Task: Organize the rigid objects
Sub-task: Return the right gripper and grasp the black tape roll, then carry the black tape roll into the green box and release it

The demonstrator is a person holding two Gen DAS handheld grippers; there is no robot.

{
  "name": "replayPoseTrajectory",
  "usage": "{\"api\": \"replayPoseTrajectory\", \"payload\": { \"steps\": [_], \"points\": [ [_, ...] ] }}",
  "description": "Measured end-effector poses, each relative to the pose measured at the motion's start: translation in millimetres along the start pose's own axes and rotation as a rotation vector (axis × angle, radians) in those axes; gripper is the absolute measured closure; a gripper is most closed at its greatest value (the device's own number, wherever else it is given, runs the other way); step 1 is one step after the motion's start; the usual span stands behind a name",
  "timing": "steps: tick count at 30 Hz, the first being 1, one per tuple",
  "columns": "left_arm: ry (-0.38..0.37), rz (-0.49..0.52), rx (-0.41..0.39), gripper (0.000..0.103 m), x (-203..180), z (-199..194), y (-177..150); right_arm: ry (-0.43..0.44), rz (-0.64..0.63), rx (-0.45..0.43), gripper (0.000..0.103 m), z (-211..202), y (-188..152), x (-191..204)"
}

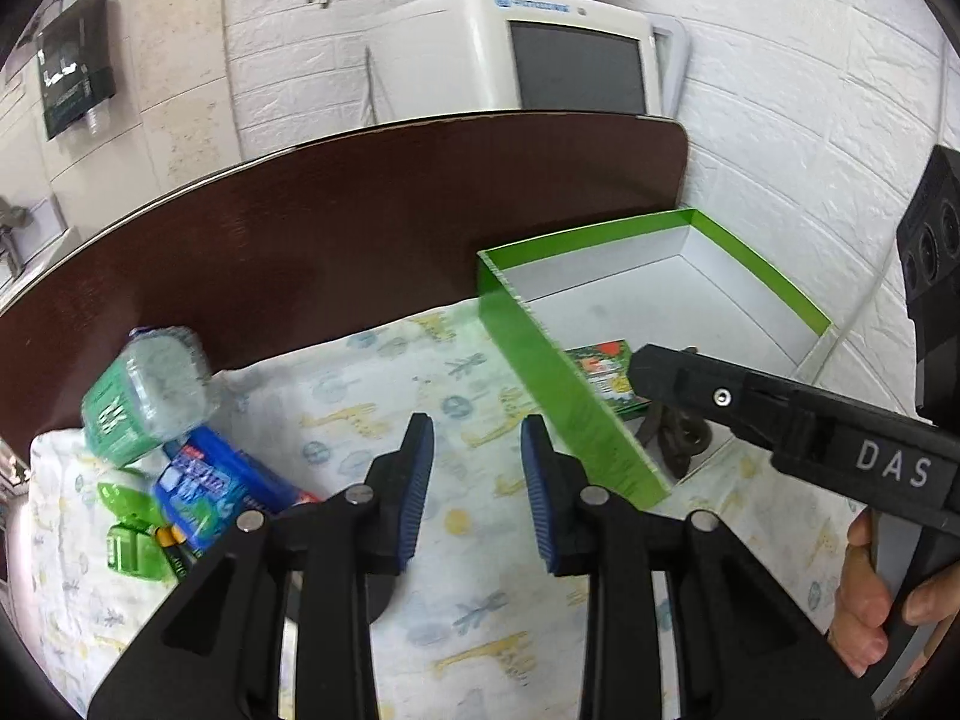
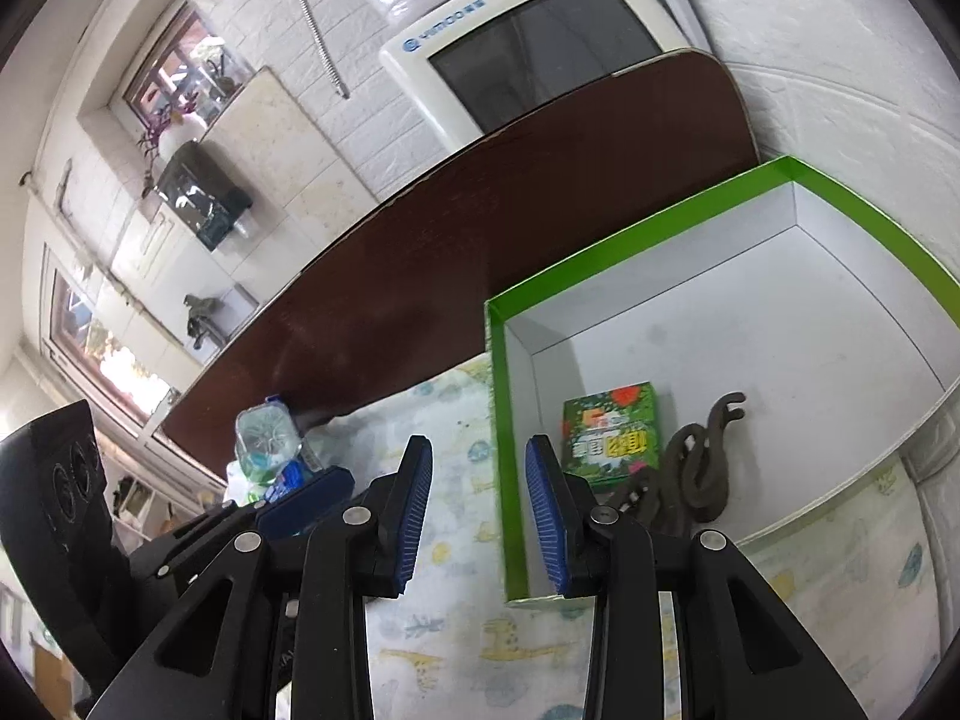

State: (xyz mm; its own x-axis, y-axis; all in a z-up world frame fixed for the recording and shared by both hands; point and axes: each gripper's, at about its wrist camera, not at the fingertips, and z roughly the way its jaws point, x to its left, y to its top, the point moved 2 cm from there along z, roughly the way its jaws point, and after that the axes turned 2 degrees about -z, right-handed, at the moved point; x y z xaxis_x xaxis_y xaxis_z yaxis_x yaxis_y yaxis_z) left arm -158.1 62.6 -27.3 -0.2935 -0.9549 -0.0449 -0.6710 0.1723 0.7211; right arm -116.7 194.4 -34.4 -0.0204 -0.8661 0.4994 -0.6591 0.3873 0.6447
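At about nine o'clock from the left gripper (image 1: 477, 492), a heap of packets waits on the patterned cloth (image 1: 384, 396): a clear green-labelled pack (image 1: 144, 396) tipped against the dark board (image 1: 336, 228), a blue packet (image 1: 210, 492) lying with its long side toward five o'clock, and a small green item (image 1: 135, 546) nearest the cloth's edge. The left gripper's jaws stand a little apart with nothing between them. At two o'clock sits the green box (image 2: 501, 456), already holding a green carton (image 2: 612, 432) and a dark coiled object (image 2: 690, 474). The right gripper (image 2: 480, 510) hangs over the box's near-left corner, jaws slightly parted and empty. By position, the left hand looks nearer the heap.
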Motion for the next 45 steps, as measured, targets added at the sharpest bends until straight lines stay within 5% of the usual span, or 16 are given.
{"api": "replayPoseTrajectory", "payload": {
  "steps": [12, 31, 45],
  "points": [
    [0.075, -0.160, 0.056, 0.068, 89.3, -11.6, -51.7, 0.046, -0.091, 0.171, 0.068, 61.2, -43.8, 67.6],
    [-0.053, -0.198, 0.122, 0.070, 105.5, 15.5, -67.5, 0.020, 0.014, 0.292, 0.067, 109.9, -72.6, 66.1],
    [-0.033, -0.139, 0.145, 0.073, 104.0, 32.5, -67.6, 0.068, 0.081, 0.321, 0.067, 132.2, -76.2, 60.1]
  ]
}}
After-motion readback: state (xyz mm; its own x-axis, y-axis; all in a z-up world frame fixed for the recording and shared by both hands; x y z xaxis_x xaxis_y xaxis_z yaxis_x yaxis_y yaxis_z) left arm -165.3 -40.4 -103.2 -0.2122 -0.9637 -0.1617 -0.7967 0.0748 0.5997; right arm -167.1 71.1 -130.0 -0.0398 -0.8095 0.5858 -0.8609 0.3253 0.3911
